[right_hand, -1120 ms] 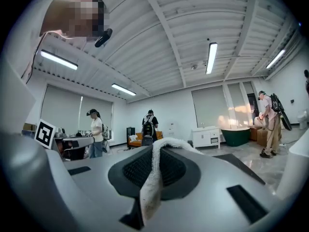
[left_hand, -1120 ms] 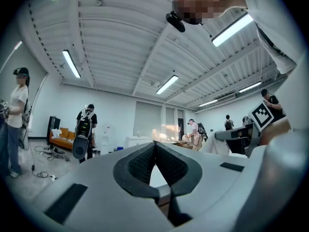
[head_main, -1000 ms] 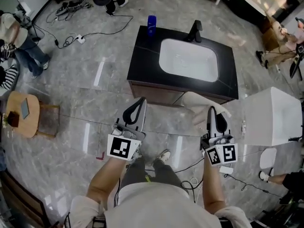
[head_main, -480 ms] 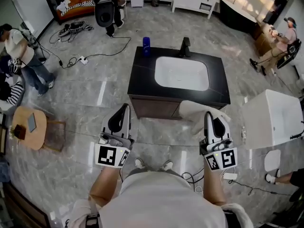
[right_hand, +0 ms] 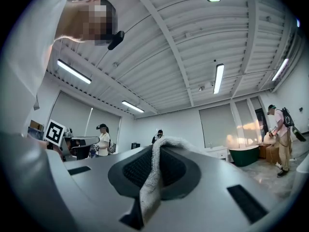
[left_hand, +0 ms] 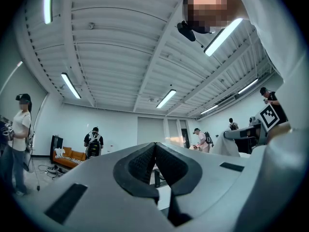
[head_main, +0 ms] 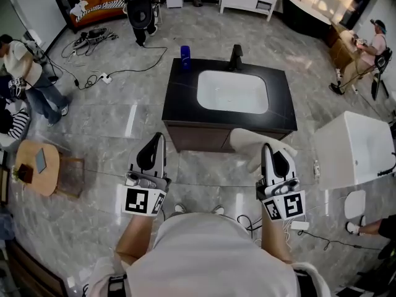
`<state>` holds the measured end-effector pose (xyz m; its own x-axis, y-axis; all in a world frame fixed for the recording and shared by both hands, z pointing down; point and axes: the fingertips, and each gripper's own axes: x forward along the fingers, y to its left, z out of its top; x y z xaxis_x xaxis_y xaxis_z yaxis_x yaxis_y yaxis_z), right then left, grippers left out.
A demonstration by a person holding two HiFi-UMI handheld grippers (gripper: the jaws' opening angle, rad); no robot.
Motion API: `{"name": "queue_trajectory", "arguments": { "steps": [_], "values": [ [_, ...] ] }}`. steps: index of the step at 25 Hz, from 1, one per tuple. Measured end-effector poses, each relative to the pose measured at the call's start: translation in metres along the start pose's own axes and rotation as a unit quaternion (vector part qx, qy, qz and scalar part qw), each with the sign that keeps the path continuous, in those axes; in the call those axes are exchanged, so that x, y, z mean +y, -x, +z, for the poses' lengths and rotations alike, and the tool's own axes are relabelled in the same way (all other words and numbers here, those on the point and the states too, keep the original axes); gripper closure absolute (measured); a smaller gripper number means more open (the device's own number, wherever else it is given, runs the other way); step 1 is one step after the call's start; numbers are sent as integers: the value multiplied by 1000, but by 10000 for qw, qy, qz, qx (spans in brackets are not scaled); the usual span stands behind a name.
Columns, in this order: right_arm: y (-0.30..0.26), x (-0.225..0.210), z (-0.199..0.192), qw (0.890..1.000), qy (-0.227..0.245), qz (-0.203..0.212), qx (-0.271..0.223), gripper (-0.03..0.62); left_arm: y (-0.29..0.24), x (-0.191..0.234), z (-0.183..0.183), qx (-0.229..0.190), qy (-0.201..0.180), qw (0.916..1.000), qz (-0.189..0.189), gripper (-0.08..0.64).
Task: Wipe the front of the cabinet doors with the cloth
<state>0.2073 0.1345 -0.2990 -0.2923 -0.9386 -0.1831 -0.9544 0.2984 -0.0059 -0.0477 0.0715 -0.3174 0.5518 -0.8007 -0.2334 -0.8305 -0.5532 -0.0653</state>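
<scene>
- Cloth [head_main: 252,145], pale and bunched, is pinched in the right gripper [head_main: 274,155]. Both jaws are closed on a fold of it that rides up over their tips.
- Seen from the right gripper view, the cloth [right_hand: 152,180] lies as a narrow strip along the seam between the jaws. Its long axis follows the gripper's own line.
- From the head view, the loose bulk spills ahead of that gripper and to its left, pointing toward the cabinet doors [head_main: 201,139].
- Those doors show only as a brown band just ahead of both grippers, beneath a black counter [head_main: 179,98] with a white sink [head_main: 232,91].
- Whether the cloth's far edge touches the door front cannot be told from above.
- Wiping looks not yet begun: the cloth is gripped and carried up to the cabinet, and the whole door front appears left to do.
- Left gripper [head_main: 151,152] is held level with the right one, well to its left. Its jaws are pressed together with nothing between them, as the left gripper [left_hand: 155,164] view shows.
</scene>
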Motion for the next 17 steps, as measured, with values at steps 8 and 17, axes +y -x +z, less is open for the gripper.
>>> {"name": "queue_trajectory", "arguments": {
  "steps": [8, 17],
  "values": [
    [-10, 1, 5, 9999, 153, -30, 34, 540, -10, 7, -7, 45, 61, 10000, -49, 543],
    [-26, 7, 6, 9999, 98, 52, -7, 540, -12, 20, -7, 10, 68, 10000, -33, 543]
  ]
}}
